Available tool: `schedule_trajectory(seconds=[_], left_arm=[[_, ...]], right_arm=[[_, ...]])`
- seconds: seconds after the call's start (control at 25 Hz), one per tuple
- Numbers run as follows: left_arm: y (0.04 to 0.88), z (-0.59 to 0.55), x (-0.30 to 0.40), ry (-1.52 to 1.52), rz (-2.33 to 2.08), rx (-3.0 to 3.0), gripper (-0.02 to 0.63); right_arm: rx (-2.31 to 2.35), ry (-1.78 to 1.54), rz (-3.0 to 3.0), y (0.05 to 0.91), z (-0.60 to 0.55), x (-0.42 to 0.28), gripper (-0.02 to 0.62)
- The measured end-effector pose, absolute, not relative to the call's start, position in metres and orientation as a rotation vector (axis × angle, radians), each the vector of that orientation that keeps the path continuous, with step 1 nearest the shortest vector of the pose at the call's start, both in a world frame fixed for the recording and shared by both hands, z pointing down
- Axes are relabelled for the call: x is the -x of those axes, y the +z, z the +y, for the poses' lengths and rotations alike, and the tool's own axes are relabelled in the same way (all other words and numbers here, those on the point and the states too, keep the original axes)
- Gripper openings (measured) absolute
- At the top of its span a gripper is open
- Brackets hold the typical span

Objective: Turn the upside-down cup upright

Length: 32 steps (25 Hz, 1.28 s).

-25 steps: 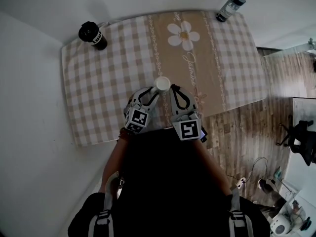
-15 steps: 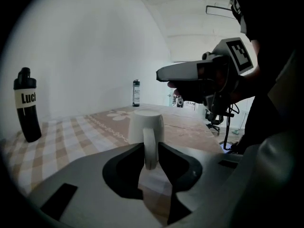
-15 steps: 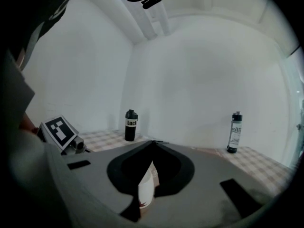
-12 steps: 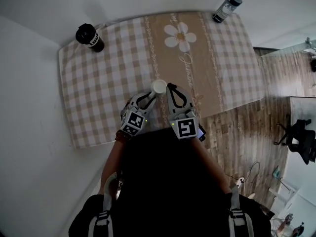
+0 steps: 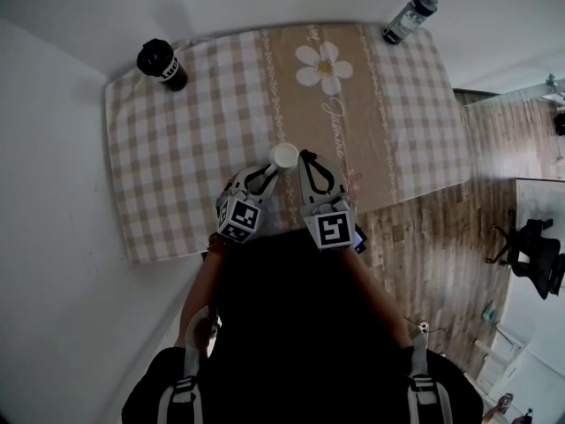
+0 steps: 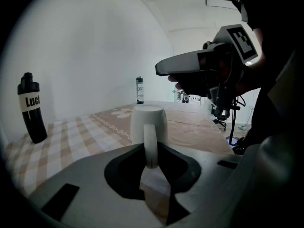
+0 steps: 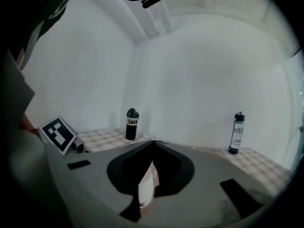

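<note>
Cup point(image 5: 284, 155), one, upside-down; one black bottle point(image 5: 163, 64), one clear bottle point(image 5: 408, 18).

A rectangular table under a beige-and-white checked cloth with a tan middle strip and a white daisy print point(image 5: 177, 148) stands in a corner, its far and left edges close against plain white walls point(image 5: 53, 148). To the right of the table runs an evenly lit brown wood-plank floor point(image 5: 424, 237). Farther right of the table stands a black office chair point(image 5: 534, 254).
</note>
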<state>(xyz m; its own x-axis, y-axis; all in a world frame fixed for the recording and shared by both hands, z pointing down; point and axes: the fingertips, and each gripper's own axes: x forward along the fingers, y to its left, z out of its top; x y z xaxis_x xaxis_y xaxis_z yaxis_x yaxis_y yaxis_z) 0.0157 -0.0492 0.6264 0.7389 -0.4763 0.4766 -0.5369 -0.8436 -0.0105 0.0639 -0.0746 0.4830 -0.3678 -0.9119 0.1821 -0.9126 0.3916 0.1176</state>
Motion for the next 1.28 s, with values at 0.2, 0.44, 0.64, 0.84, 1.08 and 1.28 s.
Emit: schedule_trajectory(seconds=[0.2, 0.44, 0.64, 0.84, 1.08, 1.28], left_arm=[[0.628, -0.051, -0.017, 0.741, -0.867, -2.804, 0.080], [0.621, -0.050, -0.019, 0.701, -0.855, -2.803, 0.064], [0.619, -0.051, -0.018, 0.672, -0.856, -2.787, 0.063], [0.598, -0.059, -0.011, 0.564, -0.905, -2.783, 0.063], [0.544, -0.071, 0.003, 0.394, -1.007, -2.799, 0.063], [0.499, -0.073, 0.010, 0.292, -1.033, -2.811, 0.063]], right_arm=[[-1.625, 0.013, -2.437, 0.486, -0.076, -0.063, 0.002], [-1.635, 0.022, -2.421, 0.487, -0.073, -0.067, 0.002], [-1.652, 0.032, -2.410, 0.488, -0.072, -0.072, 0.002], [-1.679, 0.109, -2.426, 0.490, -0.070, -0.079, 0.002], [-1.693, 0.441, -2.543, 0.504, -0.072, -0.084, 0.003], [-1.551, 0.775, -2.776, 0.503, -0.069, -0.066, 0.086]])
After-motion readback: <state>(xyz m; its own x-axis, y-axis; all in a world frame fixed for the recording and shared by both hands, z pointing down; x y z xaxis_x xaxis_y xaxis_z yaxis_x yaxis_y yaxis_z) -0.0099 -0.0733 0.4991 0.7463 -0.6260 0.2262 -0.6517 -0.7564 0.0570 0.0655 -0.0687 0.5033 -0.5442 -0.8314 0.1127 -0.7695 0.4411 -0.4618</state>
